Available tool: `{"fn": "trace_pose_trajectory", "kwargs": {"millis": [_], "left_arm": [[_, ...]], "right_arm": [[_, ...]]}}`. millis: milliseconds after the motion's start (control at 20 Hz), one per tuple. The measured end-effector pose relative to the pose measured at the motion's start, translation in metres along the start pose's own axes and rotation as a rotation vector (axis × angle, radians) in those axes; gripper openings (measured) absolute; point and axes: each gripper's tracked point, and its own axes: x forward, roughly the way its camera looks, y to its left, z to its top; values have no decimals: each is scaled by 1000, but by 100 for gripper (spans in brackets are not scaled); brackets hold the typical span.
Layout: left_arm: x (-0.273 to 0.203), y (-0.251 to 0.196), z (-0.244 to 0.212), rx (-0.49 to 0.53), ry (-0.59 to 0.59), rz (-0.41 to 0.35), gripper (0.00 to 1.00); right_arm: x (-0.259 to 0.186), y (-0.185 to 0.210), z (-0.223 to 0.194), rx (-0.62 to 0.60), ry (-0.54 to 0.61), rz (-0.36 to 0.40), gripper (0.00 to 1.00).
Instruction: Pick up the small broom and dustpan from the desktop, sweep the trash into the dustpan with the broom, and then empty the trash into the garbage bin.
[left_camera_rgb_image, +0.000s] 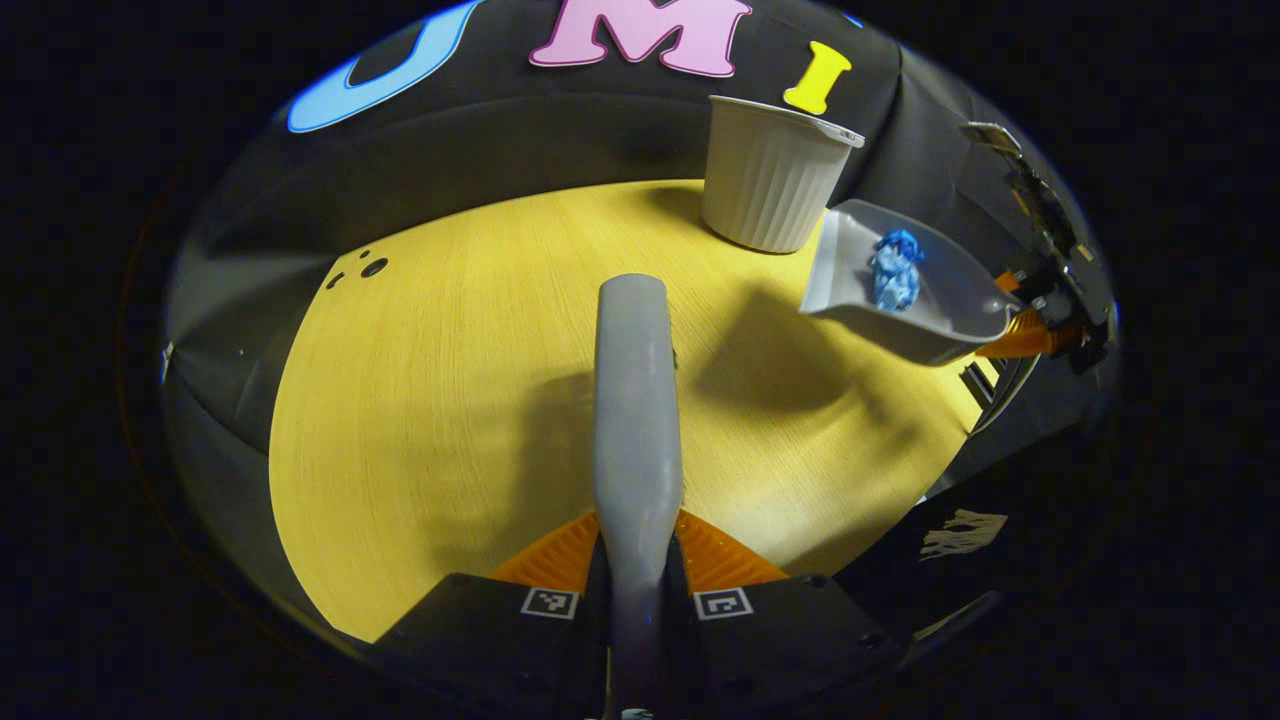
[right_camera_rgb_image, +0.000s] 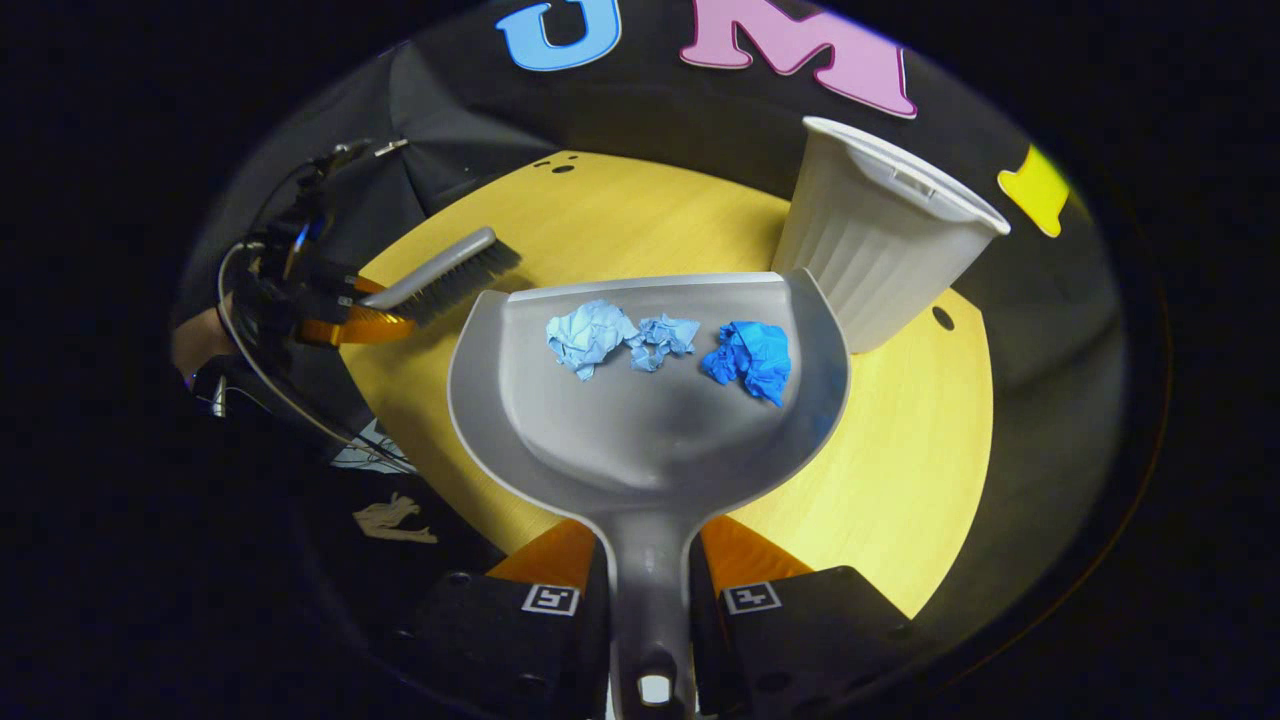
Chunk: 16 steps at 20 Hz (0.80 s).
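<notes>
A round yellow wooden desktop (right_camera_rgb_image: 900, 480) lies below both my claws. A white ribbed garbage bin (right_camera_rgb_image: 880, 250) stands near its far edge, just beyond the lip of the grey plastic dustpan (right_camera_rgb_image: 640, 430).

My right gripper (right_camera_rgb_image: 645, 590) is clenched on the dustpan's handle, both fingers pressing its narrow neck. I hold the pan raised off the desktop and roughly level, its open lip towards the bin. In the pan lie 3 crumpled paper scraps (right_camera_rgb_image: 660, 345), 2 pale blue and 1 deep blue. I judge them very light and loose, quick to slide or bounce out if I tilt sharply. The pan looks stiff, smooth and light, so the handle neck is the right place to hold.

My left gripper (left_camera_rgb_image: 640, 570) grasps the small broom (left_camera_rgb_image: 636, 400) by its grey handle, which runs straight ahead over the desktop. From the right gripper view the bristles point down, and the broom is held apart from the pan, at the left edge.
</notes>
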Motion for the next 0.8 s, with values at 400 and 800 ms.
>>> {"fn": "trace_pose_trajectory", "kwargs": {"millis": [400,800], "left_arm": [[-1,-5,-13,-93,6,14,28],[17,-11,-28,-159,61,33,31]], "right_arm": [[-2,6,6,35,-38,57,37],[6,14,13,144,-125,-15,37]]}}
